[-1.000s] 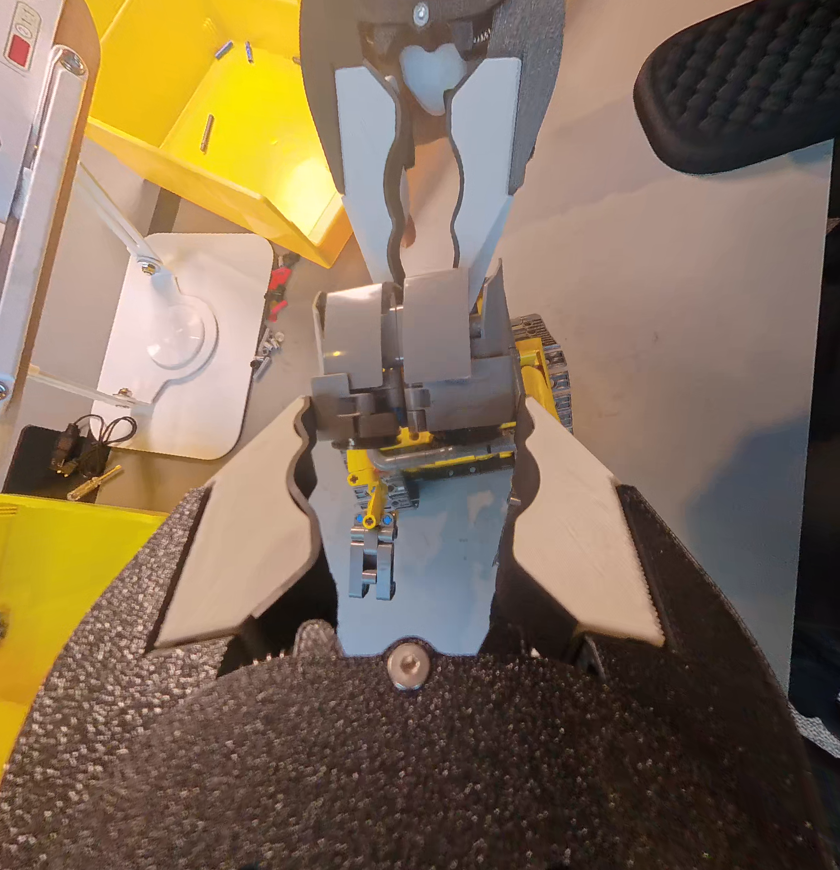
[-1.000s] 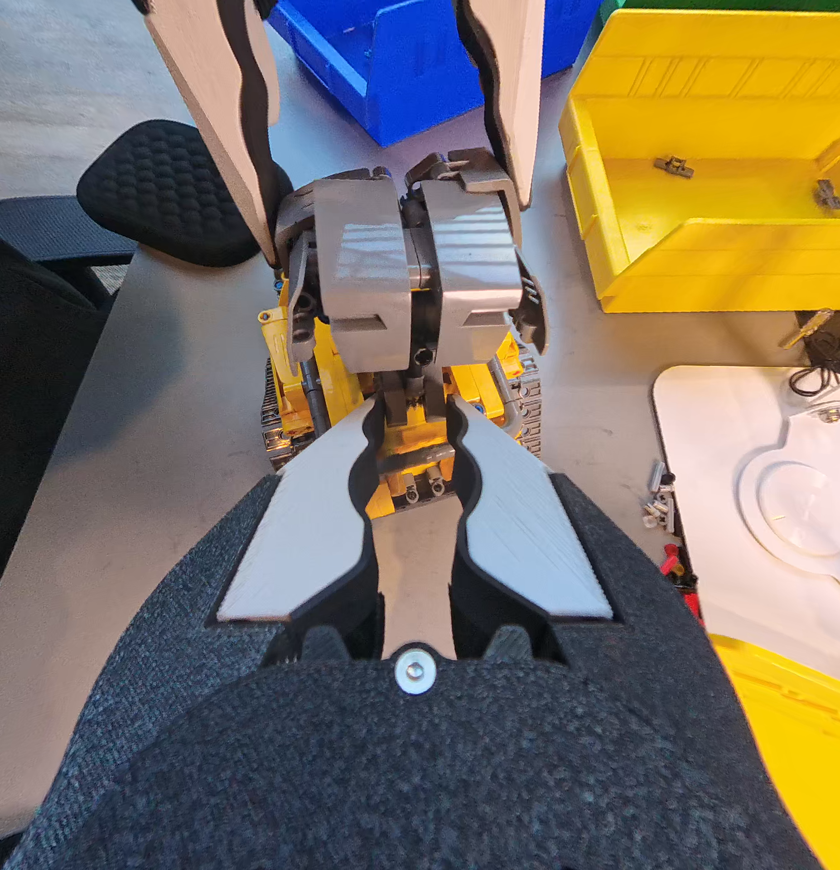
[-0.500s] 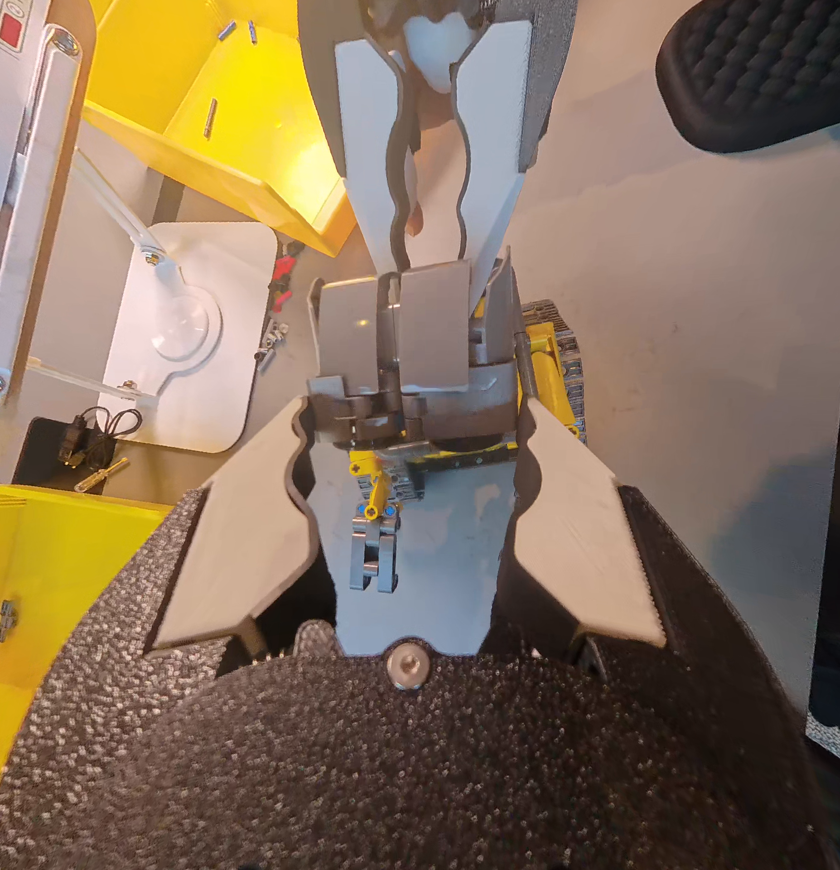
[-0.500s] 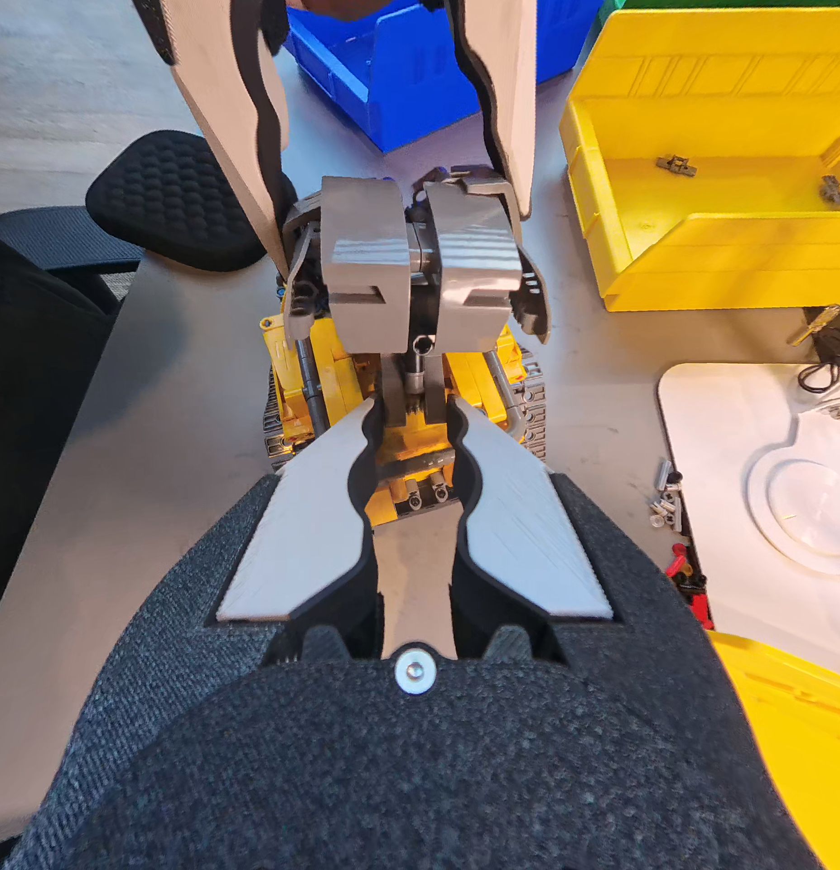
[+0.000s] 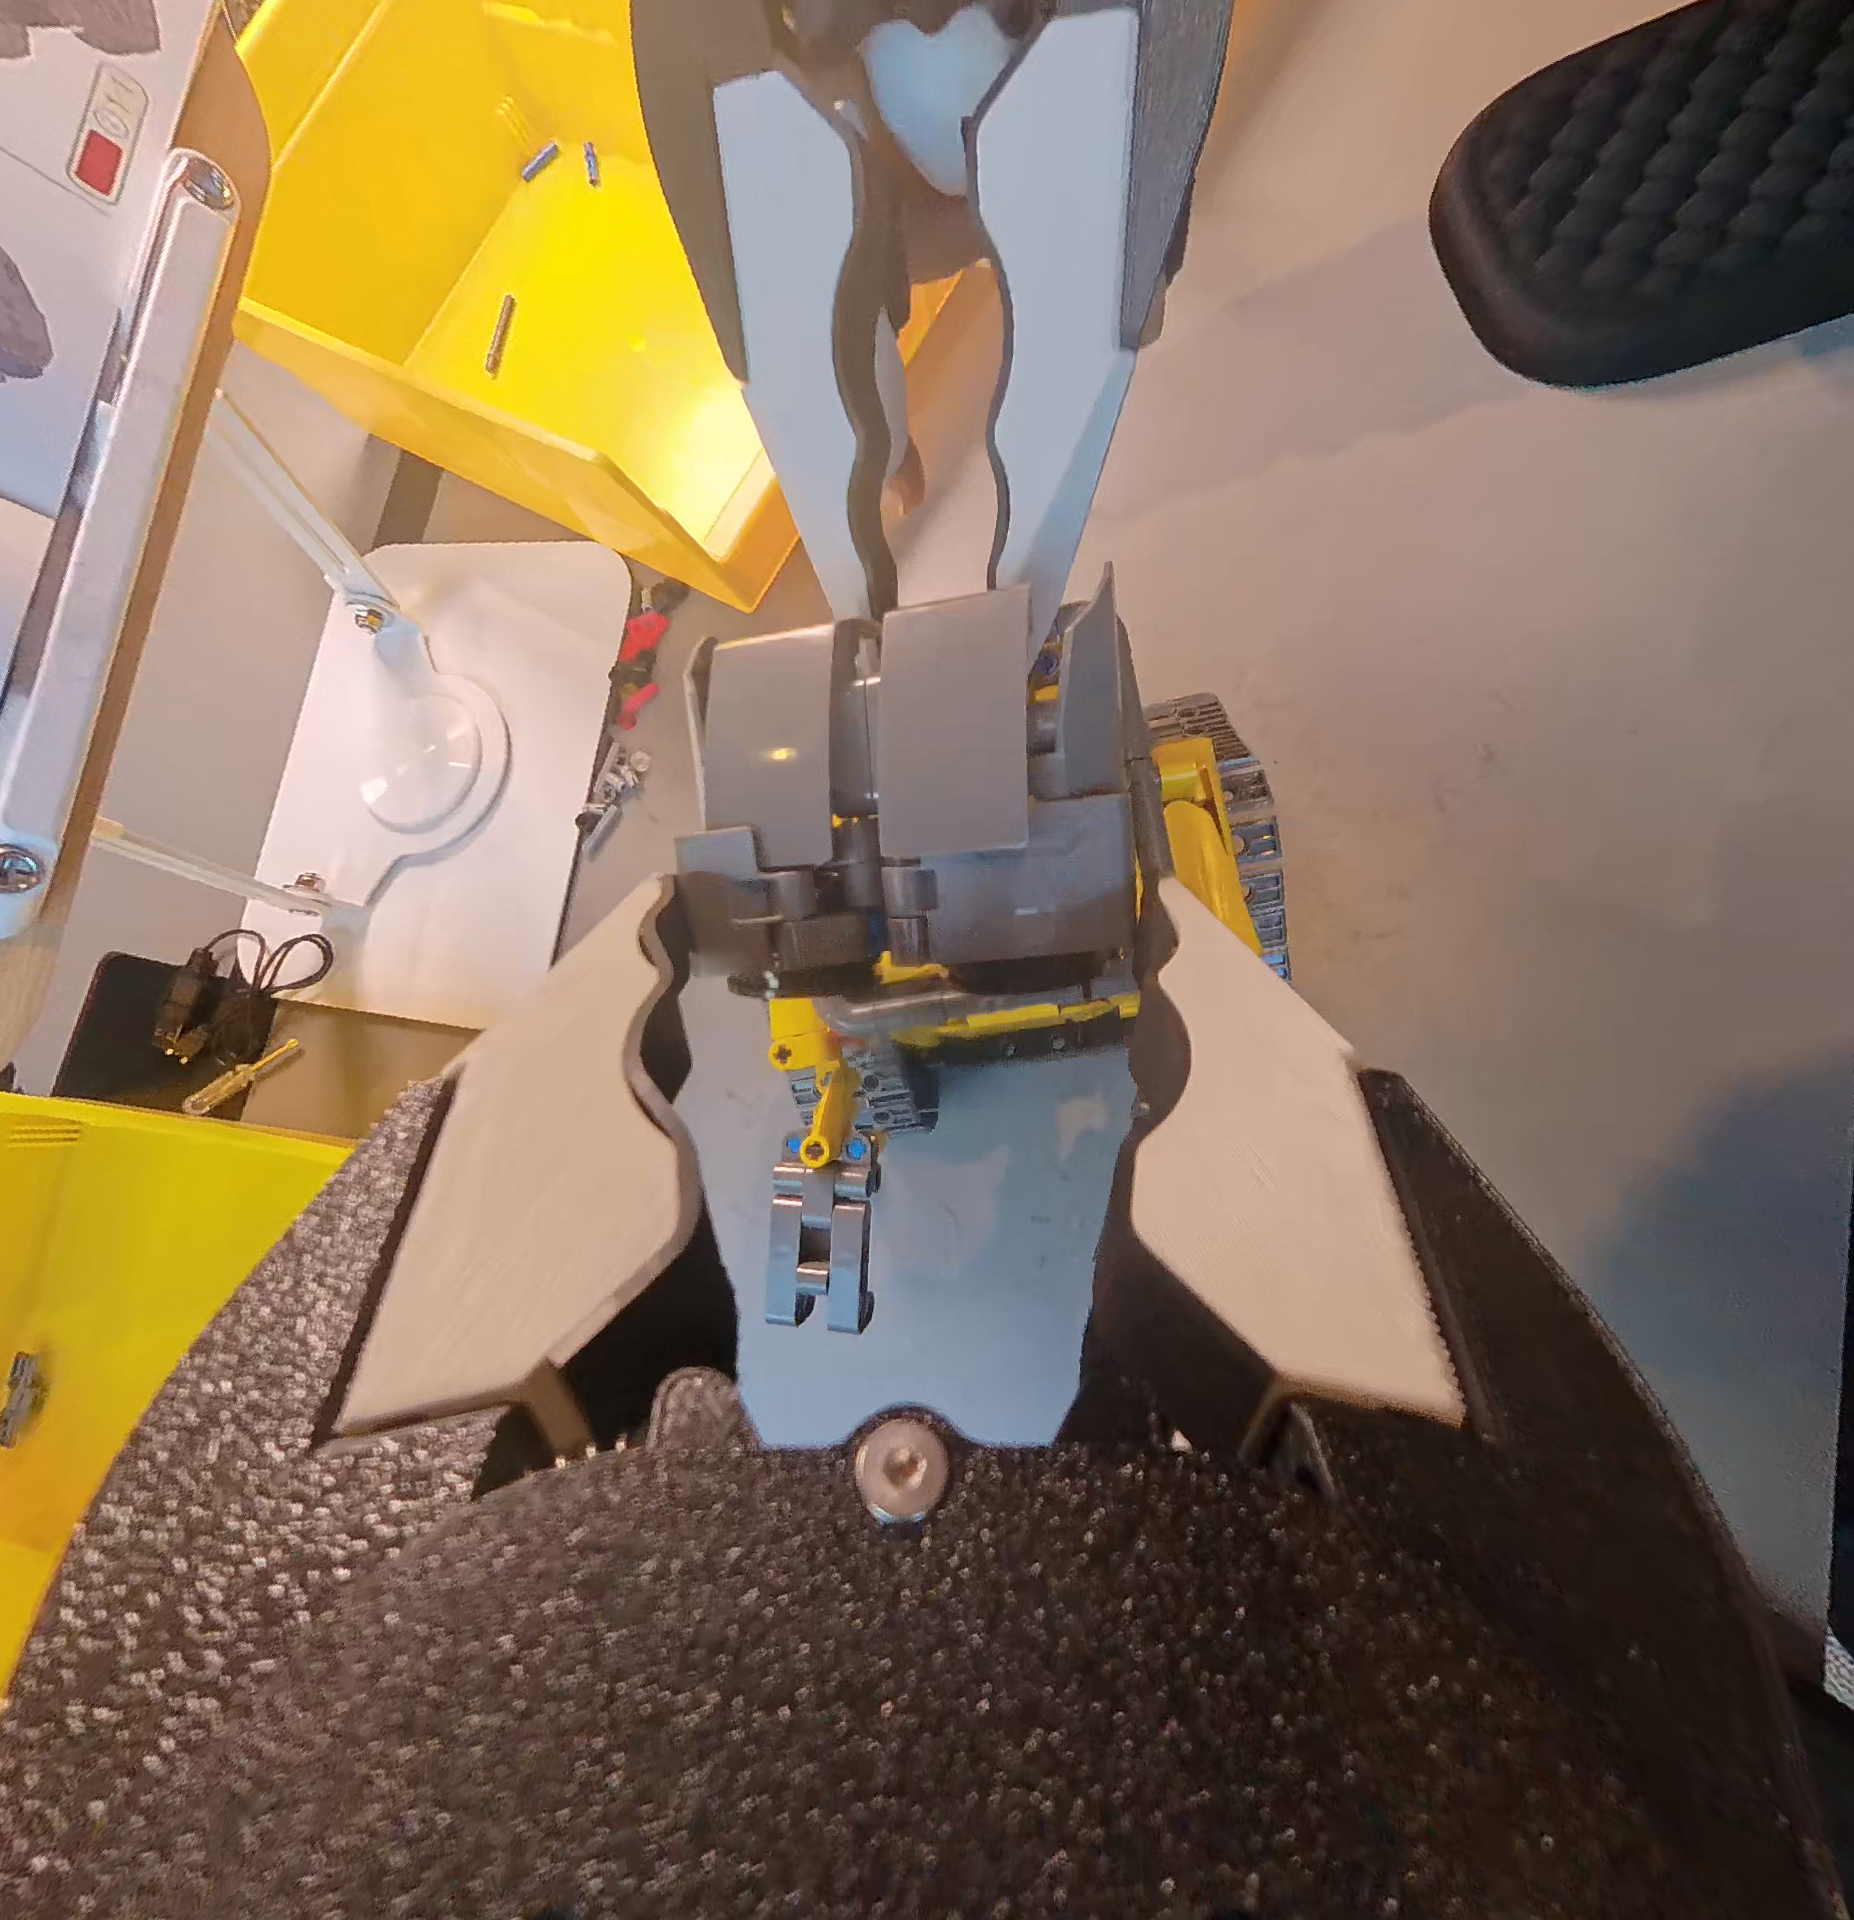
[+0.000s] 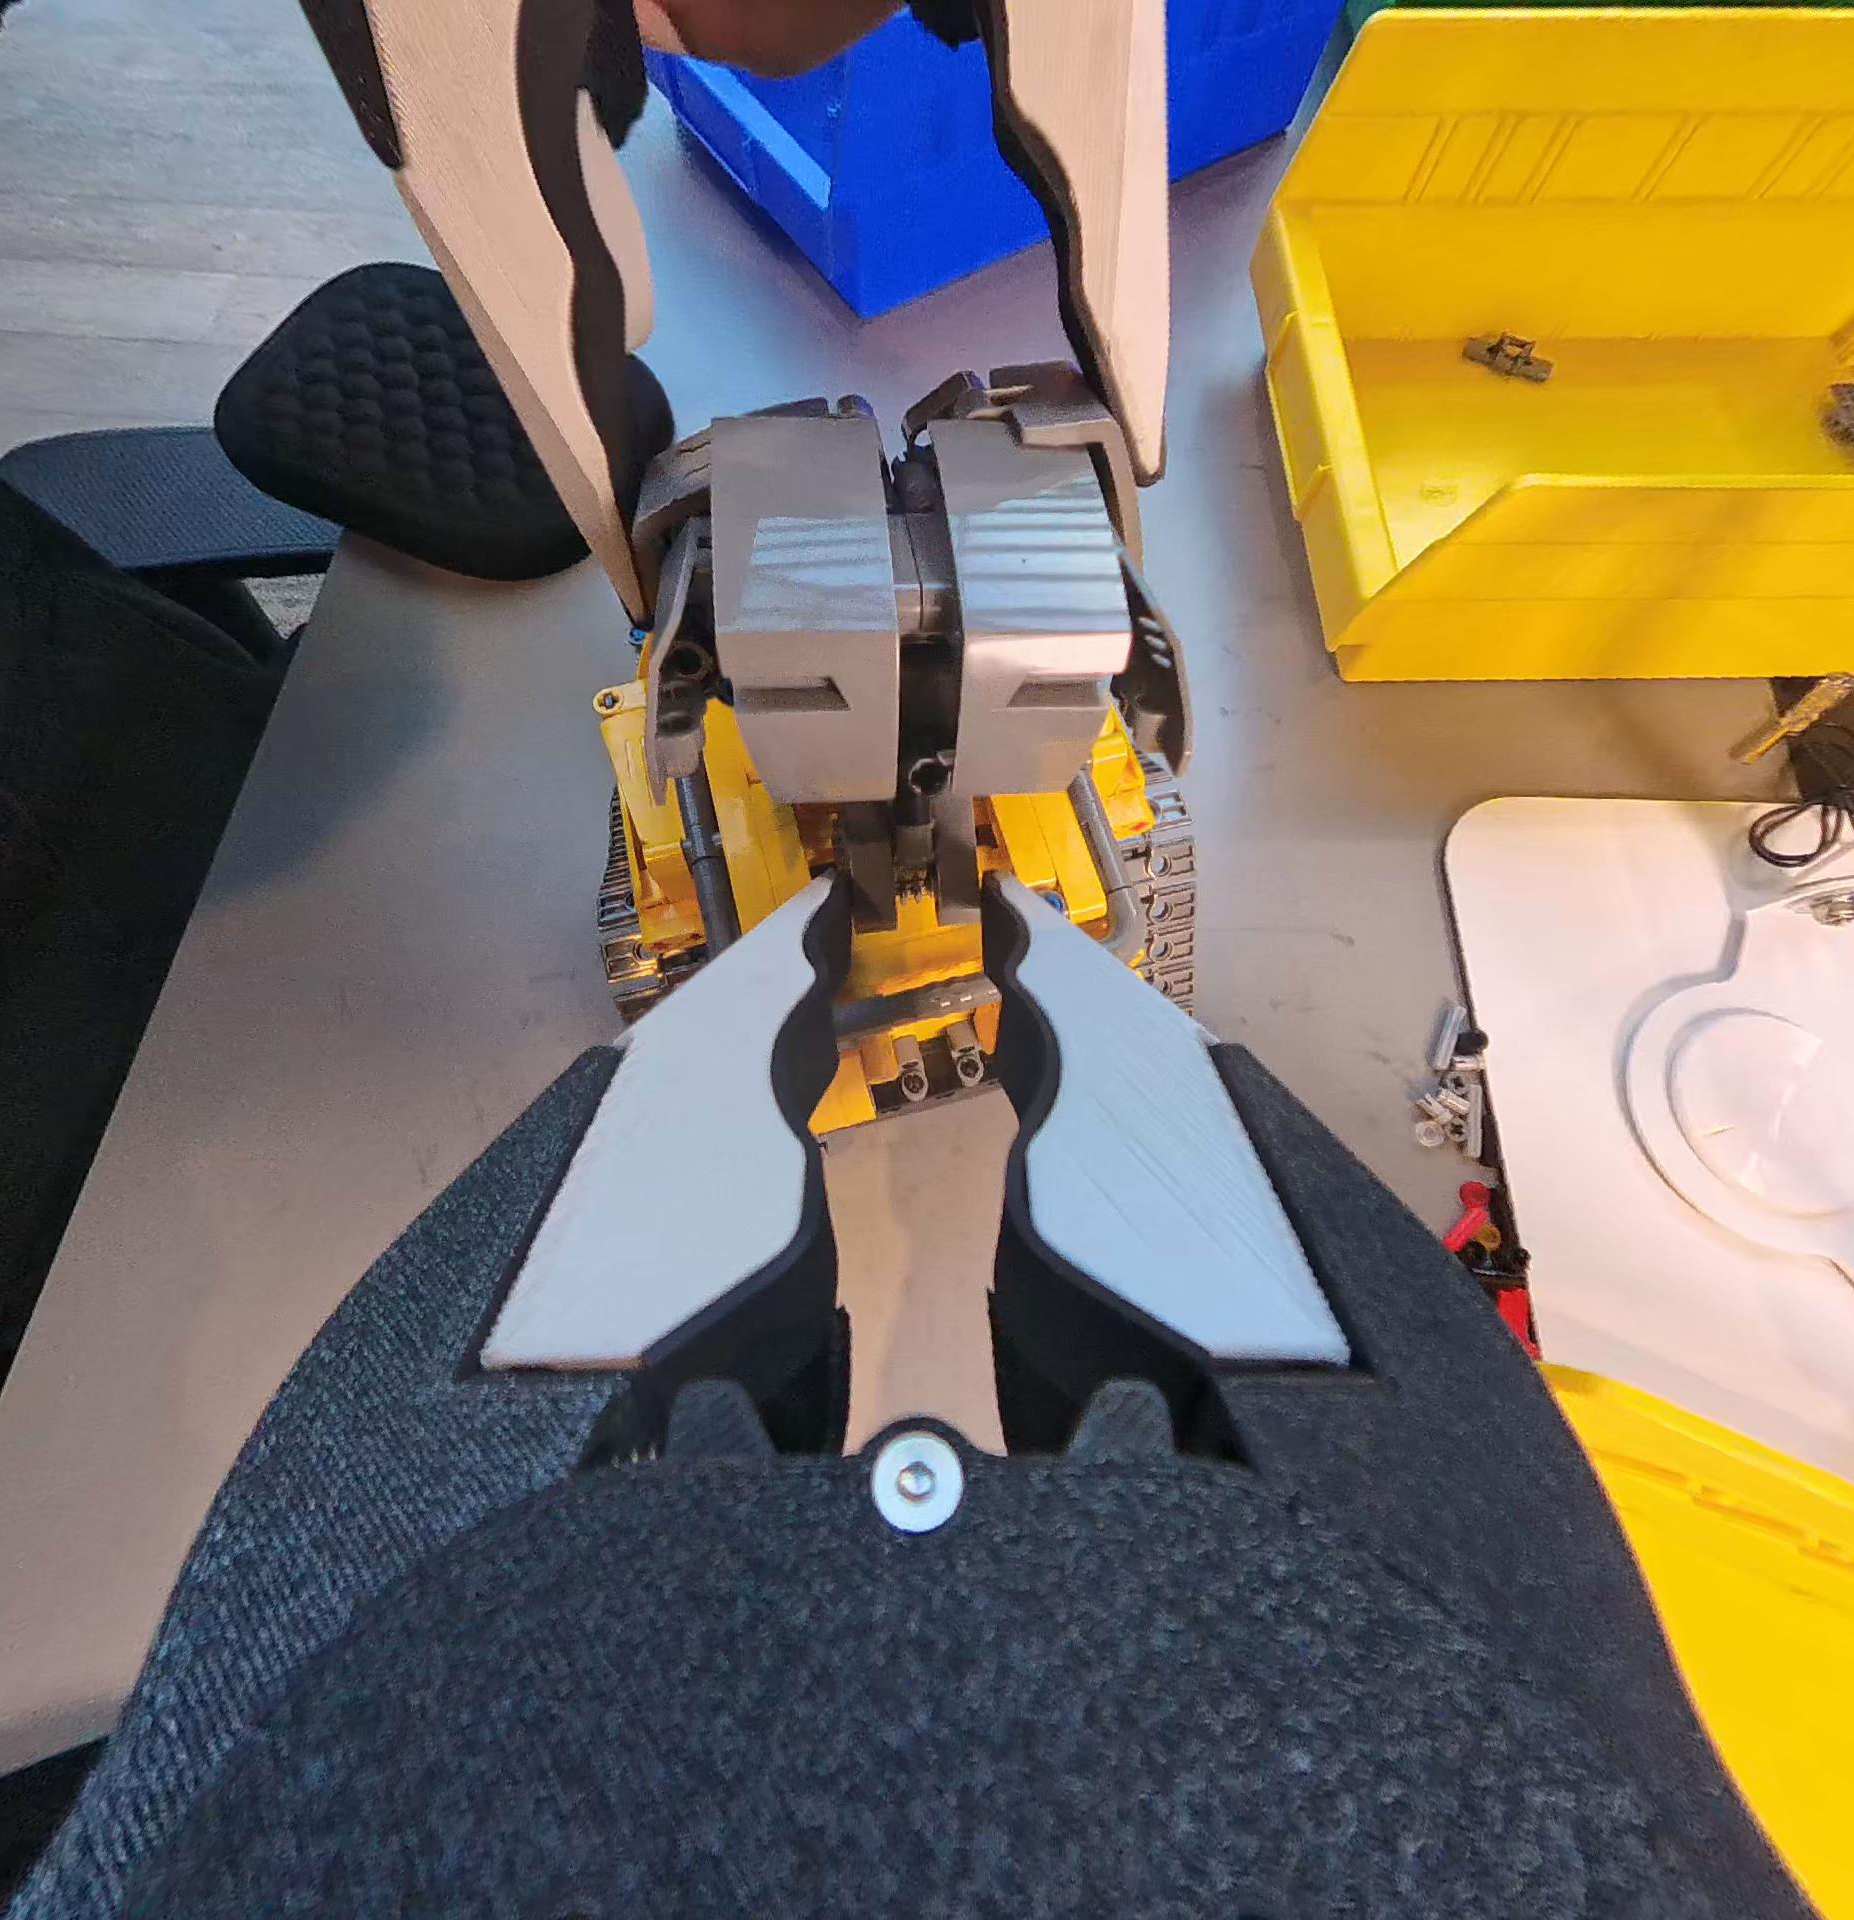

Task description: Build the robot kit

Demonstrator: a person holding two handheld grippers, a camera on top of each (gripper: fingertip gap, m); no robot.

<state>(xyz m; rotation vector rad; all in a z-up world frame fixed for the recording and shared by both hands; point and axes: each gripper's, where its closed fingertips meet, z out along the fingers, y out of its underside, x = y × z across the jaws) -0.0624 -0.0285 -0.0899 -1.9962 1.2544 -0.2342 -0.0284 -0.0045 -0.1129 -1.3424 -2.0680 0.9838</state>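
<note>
Grey-on-yellow model: a tracked brick vehicle (image 6: 902,966) sits on the worktop (image 5: 1474,779), directly between both sets of jaws, which come at it from opposite ends.
Left gripper (image 5: 912,904): jaws spread wide, tips pressed against the two outer sides of the grey upper block (image 5: 902,727). Looks like real contact on both sides, so I'd call it a clamp and not a hover.
Right gripper (image 6: 912,883): jaws mostly closed, with only a narrow gap. The tips pinch the dark grey stem (image 6: 907,842) just under that block, above the yellow body.
Grip quality, my read: the left hold is on smooth, curved panels, so squeezing square across the block matters, since a skewed pinch could pop a panel off. The right hold is right at the tips on a thin part. That's fine for steadying it, but it would twist out if it were levered sideways.
Loose bit: a small grey link on a yellow rod (image 5: 824,1236) hangs from the model's underside, inside the left jaws' opening and touching neither finger. Worth not snagging it.
Beside the right jaws: loose pins (image 6: 1453,1081) and a white magnifier base (image 6: 1588,935) lie to their right.
Beyond the right jaws: a yellow bin (image 6: 1577,582) and a blue bin (image 6: 902,187), well clear of the model.
</note>
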